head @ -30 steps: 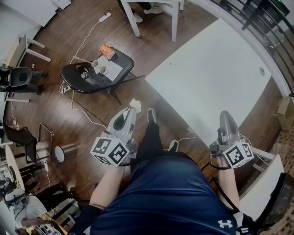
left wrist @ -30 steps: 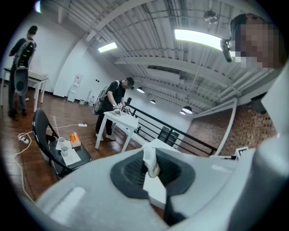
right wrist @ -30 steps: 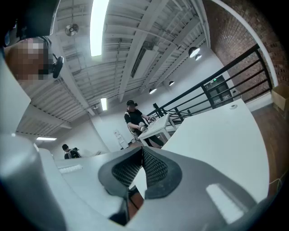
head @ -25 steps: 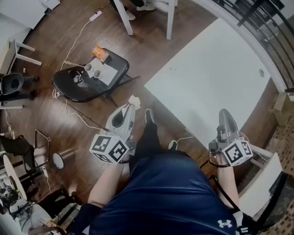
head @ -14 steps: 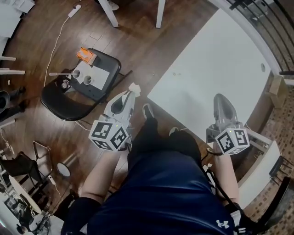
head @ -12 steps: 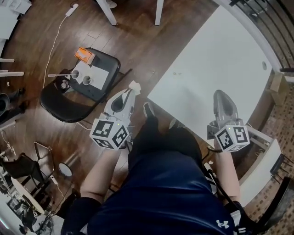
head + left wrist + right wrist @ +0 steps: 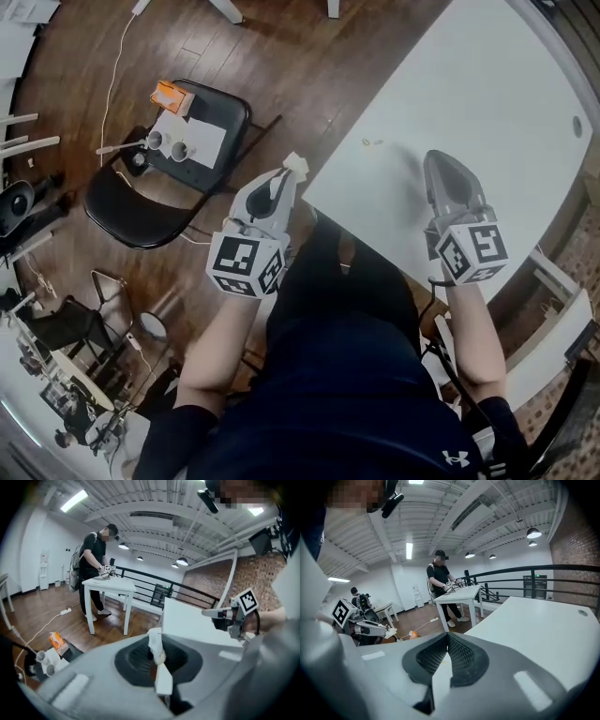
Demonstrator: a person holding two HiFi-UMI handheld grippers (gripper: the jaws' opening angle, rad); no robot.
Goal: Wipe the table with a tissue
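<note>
Over on the left, a black folding chair (image 7: 141, 216) is sitting on the wood floor (image 7: 281, 66), carrying two small cups (image 7: 155, 141) and an orange packet (image 7: 169, 96). The left gripper (image 7: 286, 178) is hovering just beside the near corner of the white table (image 7: 487, 103), its jaws pinching a crumpled white tissue (image 7: 296, 165) that is poking out past the tips. The right gripper (image 7: 441, 164) is hanging above the tabletop near its edge, jaws pressed together with nothing between them.
</note>
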